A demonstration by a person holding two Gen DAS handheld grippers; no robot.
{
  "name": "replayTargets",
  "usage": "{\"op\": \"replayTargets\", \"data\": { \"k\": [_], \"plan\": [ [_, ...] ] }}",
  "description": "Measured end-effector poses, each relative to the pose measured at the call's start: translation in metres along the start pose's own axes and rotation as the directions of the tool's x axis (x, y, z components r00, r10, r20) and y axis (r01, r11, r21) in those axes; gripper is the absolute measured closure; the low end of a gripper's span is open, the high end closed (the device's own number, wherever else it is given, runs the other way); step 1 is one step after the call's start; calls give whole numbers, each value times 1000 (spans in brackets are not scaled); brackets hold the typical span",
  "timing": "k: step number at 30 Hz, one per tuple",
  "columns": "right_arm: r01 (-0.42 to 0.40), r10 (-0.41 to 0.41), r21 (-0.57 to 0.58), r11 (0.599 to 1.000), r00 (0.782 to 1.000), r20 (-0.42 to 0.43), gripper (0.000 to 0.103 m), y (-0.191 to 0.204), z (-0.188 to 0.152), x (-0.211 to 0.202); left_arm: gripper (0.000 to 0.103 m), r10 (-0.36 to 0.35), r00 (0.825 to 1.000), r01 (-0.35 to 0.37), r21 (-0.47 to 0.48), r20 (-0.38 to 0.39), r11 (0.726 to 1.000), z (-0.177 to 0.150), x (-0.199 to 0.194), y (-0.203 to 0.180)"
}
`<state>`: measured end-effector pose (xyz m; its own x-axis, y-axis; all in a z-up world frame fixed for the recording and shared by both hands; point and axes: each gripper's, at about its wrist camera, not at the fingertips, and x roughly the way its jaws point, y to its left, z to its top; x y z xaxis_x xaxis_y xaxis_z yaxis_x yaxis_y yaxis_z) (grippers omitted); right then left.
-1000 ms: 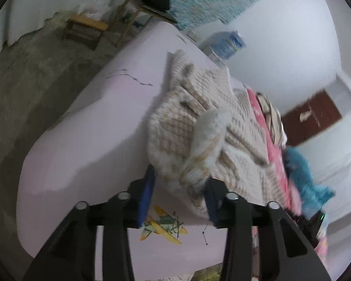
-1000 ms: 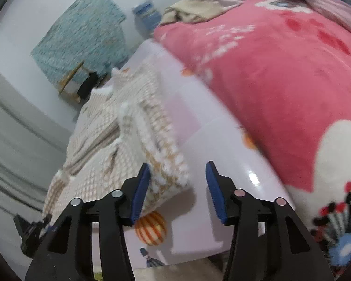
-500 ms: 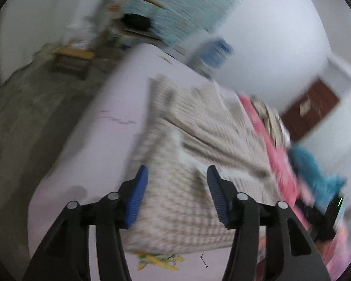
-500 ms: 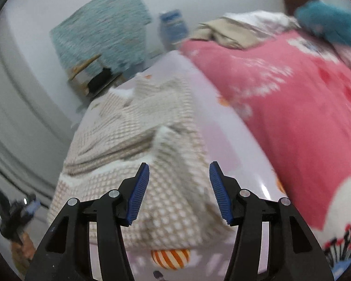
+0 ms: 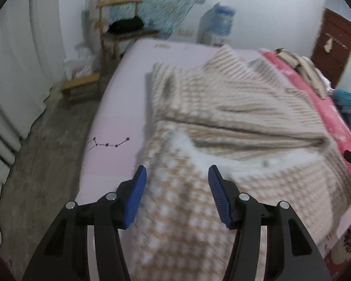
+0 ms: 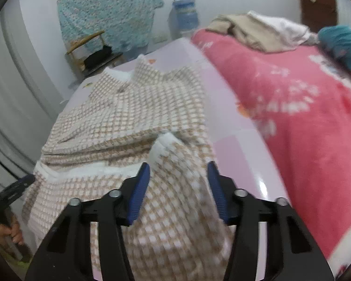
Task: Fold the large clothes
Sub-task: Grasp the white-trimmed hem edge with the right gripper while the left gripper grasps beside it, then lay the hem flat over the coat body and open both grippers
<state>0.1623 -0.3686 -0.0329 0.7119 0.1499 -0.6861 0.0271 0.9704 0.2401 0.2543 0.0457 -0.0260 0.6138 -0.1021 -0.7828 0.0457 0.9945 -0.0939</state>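
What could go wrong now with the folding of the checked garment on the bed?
1. The checked garment has its near edge hanging over the bed's edge under the right tool; it may slide off the pink sheet.
2. The folded layers look uneven and bunched at the white lining; the next fold may be crooked.
3. The left tool stands open over the cloth; it might catch only the top layer.

Left tongs spread above checked beige garment, lying folded on pink bed
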Motion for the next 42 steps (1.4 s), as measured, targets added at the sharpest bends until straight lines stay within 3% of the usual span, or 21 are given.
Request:
{"op": "replayTargets", "data": {
  "k": [2, 4, 6, 11, 13, 15, 16, 20, 21, 22, 24, 27, 31, 35, 40, 42],
  "plan": [
    [-4, 4, 12, 1000, 1000, -26, 77, -3, 3, 12, 51, 10, 999, -10, -27, -32, 1000, 2, 12, 8],
    [5, -4, 14, 1000, 999, -44, 96, -5, 4, 21, 64, 4, 999, -6, -54, -34, 999, 1, 15, 14],
    [10, -9, 10, 1000, 999, -48, 97, -6, 3, 22, 74, -3, 1000, 2, -54, -20, 999, 1, 14, 16],
    [45, -46, -53, 998, 999, -14, 97, 2, 0, 11, 84, 15, 999, -16, 12, 29, 1000, 0, 3, 8],
    [50, -51, -78, 996, 999, -4, 84, 7, 1, 7, 85, 10, 999, -11, 32, 40, 999, 0, -1, 5],
    [54, -53, -91, 994, 998, 13, 59, 10, 3, 5, 85, 11, 999, -14, 53, 51, 999, 1, -3, 1],
    [56, -55, -99, 993, 998, 17, 58, 11, 4, 5, 85, 12, 999, -14, 57, 52, 998, 1, -3, 0],
    [66, -70, -135, 989, 997, -23, 58, 13, 10, 21, 85, 15, 999, -18, 64, 48, 998, 3, 1, -1],
    [69, -76, -145, 987, 996, -46, 72, 12, 10, 28, 85, 14, 998, -18, 69, 59, 997, 2, 1, -1],
    [69, -80, -153, 986, 995, -63, 95, 13, 10, 32, 87, 18, 998, -23, 75, 67, 997, 2, 1, -2],
    [69, -84, -170, 983, 993, -86, 96, 16, 7, 36, 92, 27, 995, -35, 94, 91, 995, 0, -4, -5],
    [98, -103, -191, 977, 994, -18, 97, 23, 7, 17, 94, 12, 985, -27, 87, 171, 996, 1, -25, -5],
    [88, -79, -135, 987, 994, 70, 97, 15, 25, -10, 94, -5, 962, -20, 90, 272, 996, 19, -46, -6],
    [90, -82, -109, 990, 994, 69, 97, 9, 34, 1, 94, 0, 964, -26, 94, 267, 995, 33, -32, -11],
    [121, -120, -105, 987, 993, 10, 97, -1, 23, 40, 94, 15, 982, -29, 77, 188, 997, 28, 12, -5],
    [98, -100, -79, 992, 995, -16, 97, -8, 21, 50, 94, 5, 987, -14, 56, 161, 998, 25, 21, -1]
  ]
}}
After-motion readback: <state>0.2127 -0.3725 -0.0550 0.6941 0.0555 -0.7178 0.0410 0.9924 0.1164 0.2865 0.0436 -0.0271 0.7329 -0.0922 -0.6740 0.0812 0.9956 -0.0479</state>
